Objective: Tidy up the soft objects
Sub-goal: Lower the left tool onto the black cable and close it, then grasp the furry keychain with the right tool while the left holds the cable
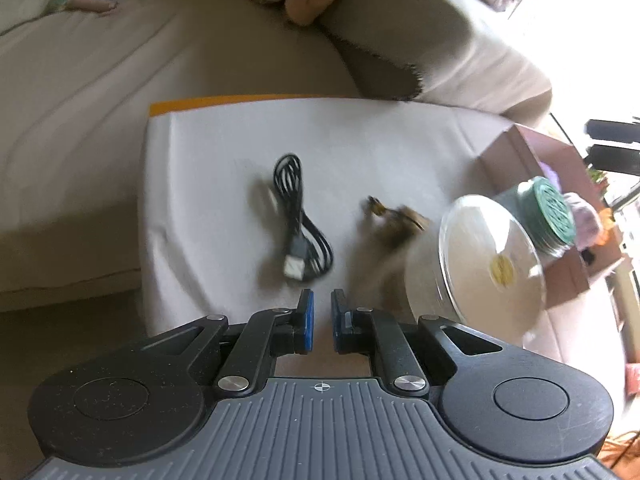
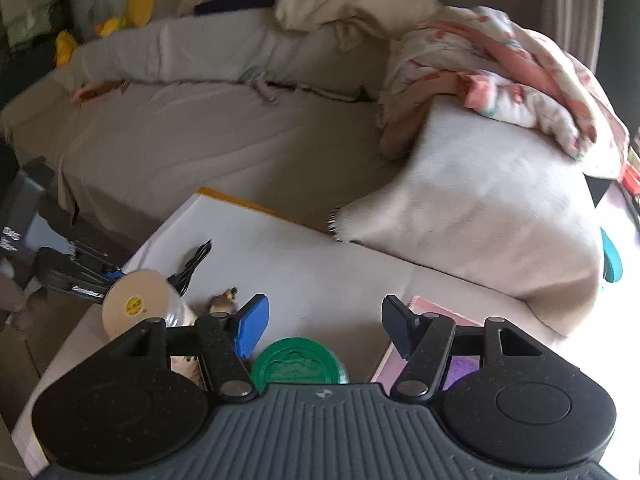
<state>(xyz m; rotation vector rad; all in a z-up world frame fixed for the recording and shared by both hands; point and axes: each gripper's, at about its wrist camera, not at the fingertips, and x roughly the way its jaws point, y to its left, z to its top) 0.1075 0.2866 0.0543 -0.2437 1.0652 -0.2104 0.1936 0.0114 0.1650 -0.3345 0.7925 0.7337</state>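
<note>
Little looks sorted yet. On the white sheet (image 1: 224,160) covering the low table, a coiled black cable (image 1: 298,224) lies near the middle, with a small brownish blurred item (image 1: 400,220) just beside it toward the sheet's right edge. I cannot tell what that item is. A clear tub with a white lid (image 1: 480,260) and a green-lidded jar (image 1: 554,210) stand at the right edge, next to a cardboard box (image 1: 532,152) that already has something purple inside. Judging from this, the cable and the small item are still waiting to be put away, and the box is likely where they go.

The cable's long axis runs from the sheet's far edge toward the near edge, loop end far, plug end near, pointing at the left gripper (image 1: 322,316). That gripper is closed, blue pads nearly together with nothing between them, and hangs over the near edge just short of the plug.

The right gripper (image 2: 324,324) stands open and empty above the green jar, near the box corner.
</note>
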